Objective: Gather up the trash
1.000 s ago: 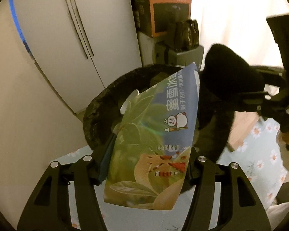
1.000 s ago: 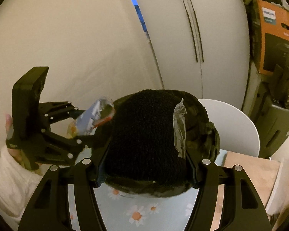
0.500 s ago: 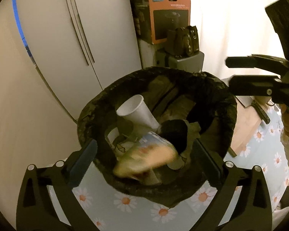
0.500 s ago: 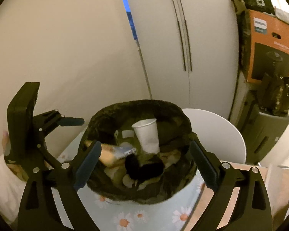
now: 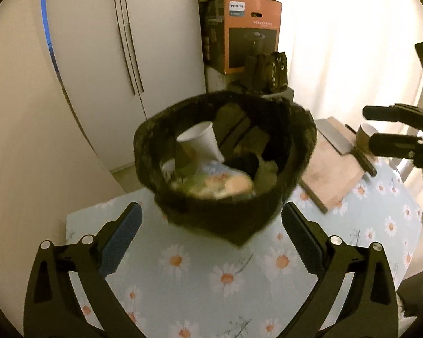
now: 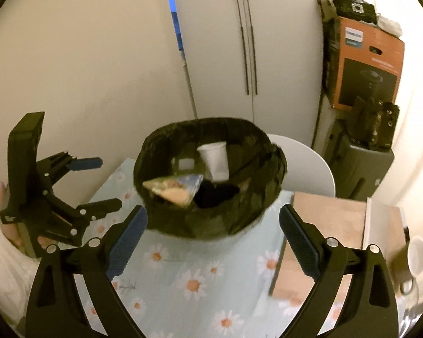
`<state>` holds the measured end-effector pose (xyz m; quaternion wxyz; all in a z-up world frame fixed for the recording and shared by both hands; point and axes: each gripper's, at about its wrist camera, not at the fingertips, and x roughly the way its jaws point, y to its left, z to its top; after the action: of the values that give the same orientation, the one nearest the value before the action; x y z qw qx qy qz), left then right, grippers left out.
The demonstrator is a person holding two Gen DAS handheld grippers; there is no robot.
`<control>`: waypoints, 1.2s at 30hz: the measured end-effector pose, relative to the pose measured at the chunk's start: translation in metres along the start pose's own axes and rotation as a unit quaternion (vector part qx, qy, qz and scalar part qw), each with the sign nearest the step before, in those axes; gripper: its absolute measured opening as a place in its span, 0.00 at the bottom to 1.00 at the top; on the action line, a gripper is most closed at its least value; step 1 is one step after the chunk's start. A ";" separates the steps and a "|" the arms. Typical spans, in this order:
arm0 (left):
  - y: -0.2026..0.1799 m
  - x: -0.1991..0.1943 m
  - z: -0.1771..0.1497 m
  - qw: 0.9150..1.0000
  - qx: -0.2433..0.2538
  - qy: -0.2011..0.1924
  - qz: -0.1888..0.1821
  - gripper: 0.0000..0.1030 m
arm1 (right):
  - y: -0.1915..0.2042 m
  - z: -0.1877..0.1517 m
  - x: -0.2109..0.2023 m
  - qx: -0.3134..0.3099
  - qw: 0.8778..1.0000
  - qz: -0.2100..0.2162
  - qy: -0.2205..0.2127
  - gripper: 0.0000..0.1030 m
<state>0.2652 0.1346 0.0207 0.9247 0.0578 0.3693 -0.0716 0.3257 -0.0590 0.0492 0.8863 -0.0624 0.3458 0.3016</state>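
Two claws hang spread apart over the table (image 5: 239,295), both holding nothing. Left claw (image 5: 211,242) sits with its ribbed blue pads wide, just short of the bin (image 5: 268,219). This round bin, lined with a crinkly black bag, stands on the daisy-print cloth. Inside, a glossy snack bag (image 5: 222,181) lies flat, its long axis running side to side, next to a white paper cup (image 5: 203,143) tipped over with its mouth toward the upper left. Right claw (image 6: 213,239) is likewise open before the bin. Right of the bin lies a wooden board (image 5: 332,177), flat and rectangular
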 end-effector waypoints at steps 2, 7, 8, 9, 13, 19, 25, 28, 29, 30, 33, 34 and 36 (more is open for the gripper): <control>-0.002 -0.009 -0.010 1.000 -0.008 0.002 0.003 0.94 | 0.006 -0.012 -0.010 -0.001 1.000 0.001 0.006 0.88; -0.010 -0.034 -0.024 1.000 -0.028 -0.013 0.006 0.94 | 0.010 -0.030 -0.030 -0.007 1.000 0.006 0.009 0.88; -0.013 -0.041 -0.026 0.999 -0.035 -0.023 0.012 0.94 | 0.010 -0.032 -0.034 -0.009 1.000 0.008 0.007 0.88; -0.016 -0.045 -0.028 0.999 -0.041 -0.026 0.016 0.94 | 0.010 -0.034 -0.037 -0.012 1.000 0.010 0.006 0.88; -0.029 -0.058 -0.040 0.996 -0.079 -0.031 0.033 0.94 | 0.006 -0.046 -0.054 -0.031 0.999 0.024 0.007 0.88; -0.062 -0.072 -0.060 0.992 -0.095 -0.026 0.083 0.94 | -0.001 -0.065 -0.077 -0.061 0.997 0.048 0.014 0.88; -0.091 -0.089 -0.069 0.988 -0.100 -0.040 0.110 0.94 | -0.014 -0.082 -0.096 -0.063 0.996 0.063 0.009 0.88; -0.098 -0.096 -0.069 0.987 -0.094 -0.037 0.126 0.94 | -0.020 -0.086 -0.103 -0.061 0.996 0.066 0.008 0.88; -0.100 -0.098 -0.069 0.986 -0.096 -0.037 0.129 0.94 | -0.022 -0.086 -0.104 -0.060 0.996 0.065 0.008 0.88; -0.101 -0.099 -0.069 0.985 -0.097 -0.037 0.135 0.94 | -0.024 -0.087 -0.106 -0.059 0.996 0.063 0.007 0.88; -0.106 -0.104 -0.071 0.983 -0.098 -0.042 0.150 0.94 | -0.029 -0.088 -0.110 -0.061 0.996 0.061 0.001 0.88; -0.107 -0.106 -0.071 0.983 -0.100 -0.044 0.150 0.94 | -0.030 -0.089 -0.111 -0.059 0.996 0.061 0.000 0.88; -0.108 -0.107 -0.074 0.983 -0.106 -0.043 0.143 0.94 | -0.033 -0.091 -0.113 -0.055 0.997 0.063 -0.002 0.88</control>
<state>0.1199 0.0493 0.0356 0.9413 0.0088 0.3229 0.0981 0.2277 -0.1702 0.0509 0.8616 -0.0885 0.3300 0.3754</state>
